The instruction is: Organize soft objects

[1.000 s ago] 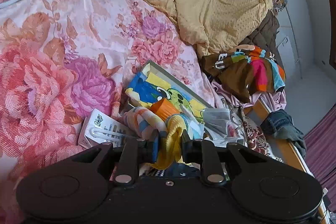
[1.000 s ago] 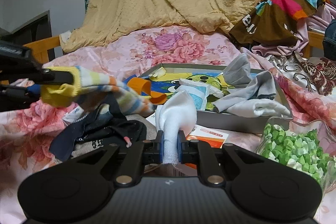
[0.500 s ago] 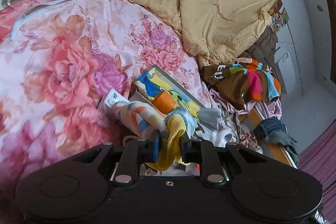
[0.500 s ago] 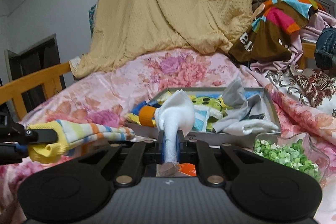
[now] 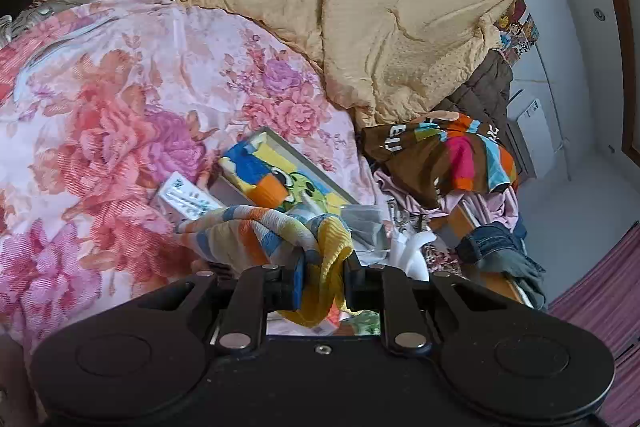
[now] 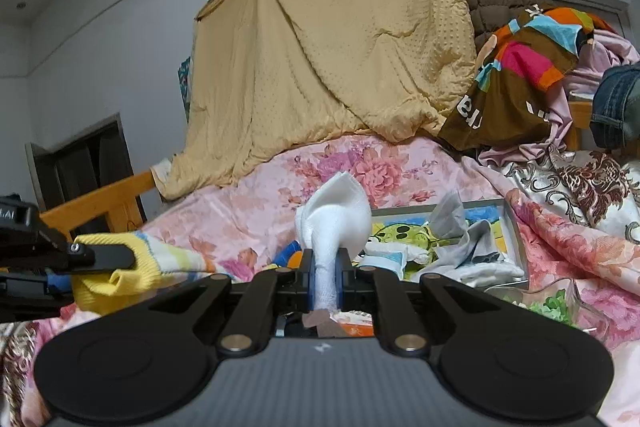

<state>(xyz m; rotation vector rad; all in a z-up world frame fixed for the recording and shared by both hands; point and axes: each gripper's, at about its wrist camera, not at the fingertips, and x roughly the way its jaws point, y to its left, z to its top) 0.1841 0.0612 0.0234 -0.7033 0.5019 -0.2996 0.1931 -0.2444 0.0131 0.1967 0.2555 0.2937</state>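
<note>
While each of the two grippers grasps one sock above the bed (image 5: 100, 99), the left gripper (image 5: 323, 281) pinches a striped sock (image 5: 256, 231) by its yellow cuff, length running toward 10 o'clock; the right gripper (image 6: 325, 281) clenches a white sock (image 6: 336, 223), pointing toward 12 o'clock.

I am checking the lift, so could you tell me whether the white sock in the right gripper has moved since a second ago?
Yes. The white sock has risen: it now stands above the tray edge, against the floral bedspread.
</note>
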